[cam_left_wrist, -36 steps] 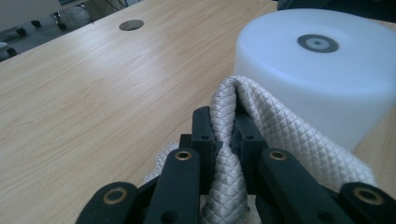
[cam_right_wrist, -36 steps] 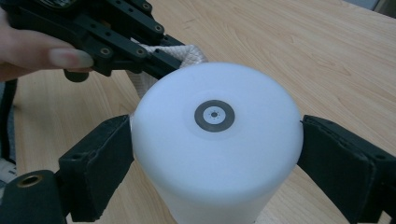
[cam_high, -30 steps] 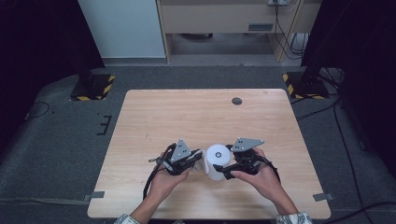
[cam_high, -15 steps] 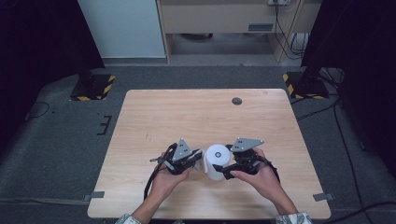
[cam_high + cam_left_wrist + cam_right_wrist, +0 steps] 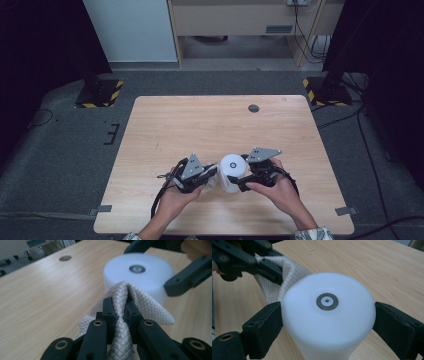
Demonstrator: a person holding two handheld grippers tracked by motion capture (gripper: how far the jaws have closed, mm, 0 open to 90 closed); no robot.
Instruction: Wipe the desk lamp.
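Two grippers meet near the front middle of the bench (image 5: 165, 125), each held in one of the person's hands. Left gripper (image 5: 206, 175): grey three-cornered plate on top, jaws pointing right toward the white cylinder. In the left gripper view its jaws are pressed together on a fold of grey quilted cloth (image 5: 132, 305); the cloth rises between them, drapes down on both sides and rests against the near wall of the cylinder (image 5: 138, 277).

Centre: white cylinder (image 5: 232, 170) stands upright on the bench, flat top up, with a small dark ring at the top's middle. Cloth touches its left side in the high view, just visible as a pale patch (image 5: 211, 181) between left gripper and cylinder.

Right gripper (image 5: 239, 182): jaws pointing left, spread wide around the cylinder. In the right gripper view (image 5: 325, 322) one padded jaw lies against each side of the cylinder wall, gripping it.

Far right of centre, a small dark round disc (image 5: 253, 108) lies near the bench's back edge, well apart from both grippers.
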